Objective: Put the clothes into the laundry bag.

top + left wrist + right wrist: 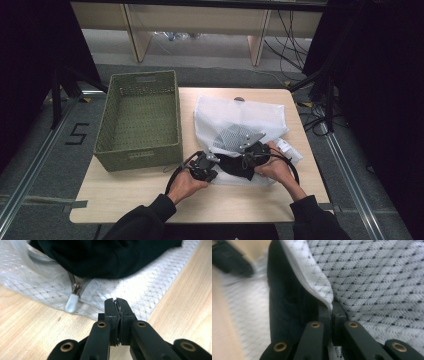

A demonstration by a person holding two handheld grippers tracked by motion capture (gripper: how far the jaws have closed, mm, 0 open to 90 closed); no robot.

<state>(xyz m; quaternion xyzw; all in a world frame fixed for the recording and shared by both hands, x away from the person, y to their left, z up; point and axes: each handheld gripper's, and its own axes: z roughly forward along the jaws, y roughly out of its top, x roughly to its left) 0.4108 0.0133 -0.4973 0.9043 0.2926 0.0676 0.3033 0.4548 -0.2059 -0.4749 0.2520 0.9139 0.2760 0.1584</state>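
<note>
Step in hand: opening the white mesh laundry bag [240,120] to take the black garment [235,165].

Bag lies at centre-right of the high view on the desk [125,200], garment half in its mouth. Right gripper [331,311] is clamped on the zipper edge [312,282], lifting it; left gripper [117,302] is closed on the bag's lower mesh edge, right of the zipper pull [71,303]. Likely next: spread the mouth, feed the garment in. Green basket [140,120] stands upper left.

White mesh laundry bag [235,122], matt black cloth [107,257], smooth pale wooden table [150,195], woven basket [140,117].
</note>
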